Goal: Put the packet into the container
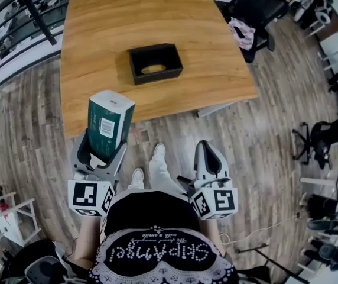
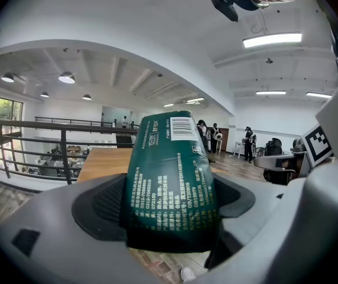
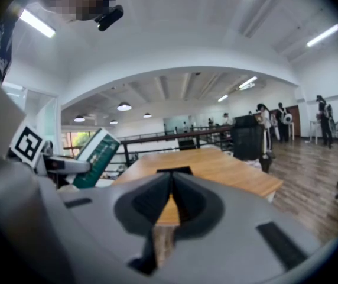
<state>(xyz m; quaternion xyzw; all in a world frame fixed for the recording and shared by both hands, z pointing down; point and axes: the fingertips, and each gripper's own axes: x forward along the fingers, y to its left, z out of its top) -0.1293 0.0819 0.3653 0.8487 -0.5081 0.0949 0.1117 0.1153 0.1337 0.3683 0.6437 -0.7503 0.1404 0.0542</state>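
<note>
The left gripper (image 1: 101,154) clamps the dark green, white-topped paper packet (image 1: 110,122) upright, short of the table edge; the right gripper (image 1: 211,158) has its jaws pressed together, empty. Nothing is placed yet: the open black rectangular container (image 1: 157,77) sits mid-way on the pale wooden table (image 1: 98,34), well apart from the packet. Beyond lie grey plank flooring (image 1: 263,129), a black office chair (image 1: 257,5) and a dark metal railing (image 1: 39,16)
</note>
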